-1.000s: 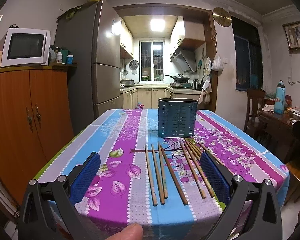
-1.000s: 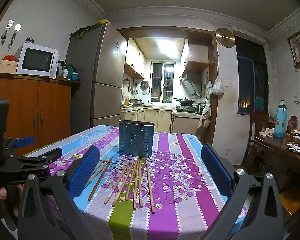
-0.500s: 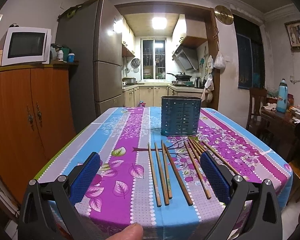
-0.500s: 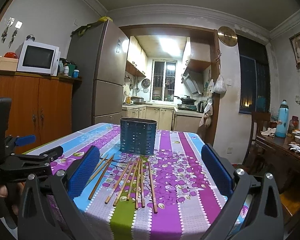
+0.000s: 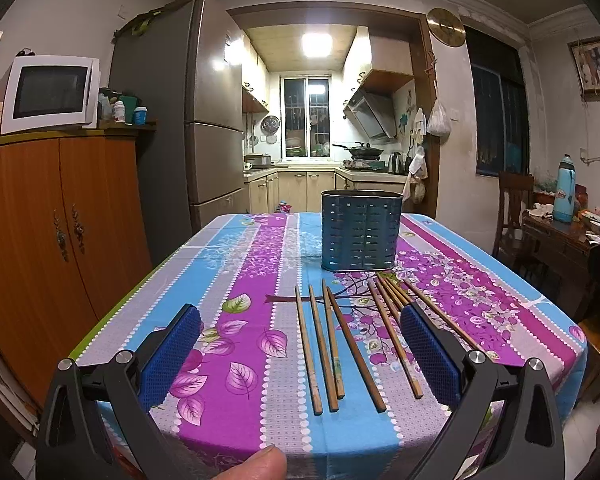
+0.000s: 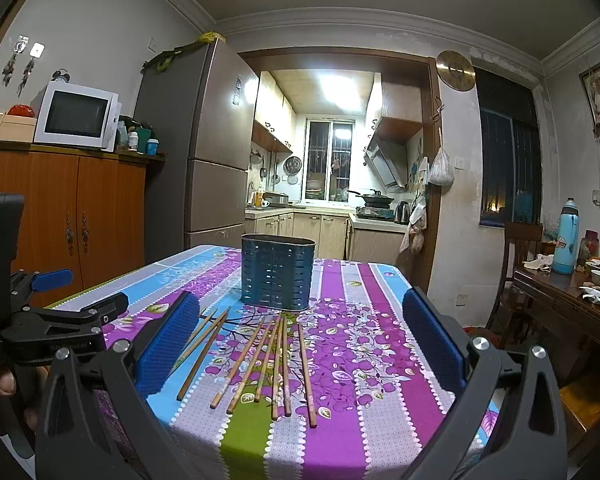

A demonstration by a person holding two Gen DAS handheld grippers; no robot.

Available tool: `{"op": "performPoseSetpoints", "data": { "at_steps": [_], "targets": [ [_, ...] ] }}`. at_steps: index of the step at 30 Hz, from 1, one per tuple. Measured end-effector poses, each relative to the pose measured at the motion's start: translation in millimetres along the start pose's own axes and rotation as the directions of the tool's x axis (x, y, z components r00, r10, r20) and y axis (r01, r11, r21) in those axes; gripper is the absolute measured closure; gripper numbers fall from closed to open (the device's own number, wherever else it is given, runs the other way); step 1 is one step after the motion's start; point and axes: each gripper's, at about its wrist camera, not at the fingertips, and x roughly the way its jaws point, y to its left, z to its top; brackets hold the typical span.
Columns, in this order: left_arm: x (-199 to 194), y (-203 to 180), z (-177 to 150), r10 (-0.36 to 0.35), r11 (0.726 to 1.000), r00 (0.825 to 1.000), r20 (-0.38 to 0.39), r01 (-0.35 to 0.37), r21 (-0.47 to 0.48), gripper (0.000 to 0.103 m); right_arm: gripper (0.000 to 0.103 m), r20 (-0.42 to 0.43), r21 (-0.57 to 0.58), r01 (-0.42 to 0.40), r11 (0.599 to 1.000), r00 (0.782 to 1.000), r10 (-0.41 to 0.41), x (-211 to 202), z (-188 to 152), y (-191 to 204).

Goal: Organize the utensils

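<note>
Between both wide-open, empty tools (image 5: pixel 300 350) (image 6: pixel 300 338), chopsticks (image 5: pixel 332 344) lie before the holder (image 5: pixel 360 232).

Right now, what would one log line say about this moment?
left gripper: open, empty | right gripper: open, empty | chopsticks: loose on tablecloth | holder: upright, behind them

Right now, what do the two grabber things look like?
Both look alike. The left gripper and right gripper each have two black plastic arms with silver bolts and triangular cut-outs. The fingers wear bright blue, dotted rubber pads. No cables or sleeves show.
</note>
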Motion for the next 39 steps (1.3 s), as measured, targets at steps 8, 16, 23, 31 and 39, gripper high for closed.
{"op": "performPoseSetpoints", "data": {
  "at_steps": [8, 16, 23, 31, 39],
  "targets": [
    [10.4, 43.8, -4.5, 0.064, 0.998, 0.998, 0.023, -0.064, -0.016, 0.003, 0.025, -0.068, -0.019, -0.107, 0.994, 0.992, 0.106, 8.0, -19.5, 4.8],
    [42.8, 95.3, -41.2, 0.080, 0.993, 0.993, -0.086, -0.087, -0.079, 0.004, 0.081, -0.308, 0.037, -0.248, 0.968, 0.919, 0.247, 71.1, -88.2, 41.7],
    [57.6, 82.5, -63.4, -0.009, 0.999, 0.991, -0.135, 0.003, -0.045, 0.020, 0.087, -0.371, 0.030, -0.214, 0.976, 0.904, 0.210, 103.9, -111.2, 50.3],
    [65.7, 53.8, -82.0, -0.122, 0.992, 0.981, -0.151, 0.123, -0.001, 0.056, 0.095, -0.365, 0.017, -0.179, 0.984, 0.915, 0.173, 103.9, -110.1, 53.1],
    [54.8, 26.3, -84.7, -0.247, 0.966, 0.959, -0.136, 0.254, 0.035, 0.063, 0.095, -0.363, 0.016, -0.187, 0.982, 0.914, 0.180, 109.2, -110.7, 51.9]
  ]
}}
